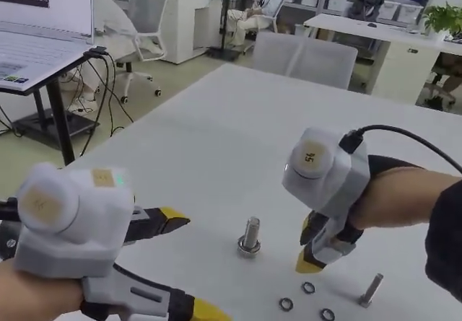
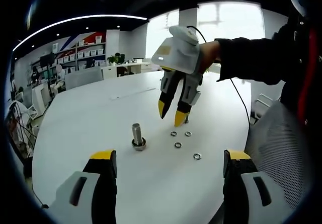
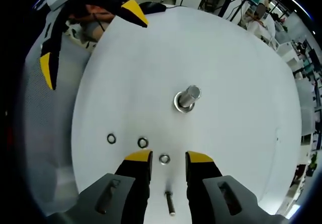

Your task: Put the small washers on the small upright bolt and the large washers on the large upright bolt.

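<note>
The large upright bolt point(image 1: 250, 236) stands on the white table point(image 1: 216, 141) with a ring-like base at its foot. Just to its right lie loose small washers point(image 1: 308, 287), four of them in my left gripper view, with the small bolt point(image 1: 371, 290) beyond them. My right gripper point(image 1: 312, 257) hangs tips-down just above those washers, jaws parted only narrowly and gripping nothing, with one washer showing between the tips in its own view, while my left gripper point(image 1: 198, 265) sits off to the large bolt's left, spread wide and empty.
</note>
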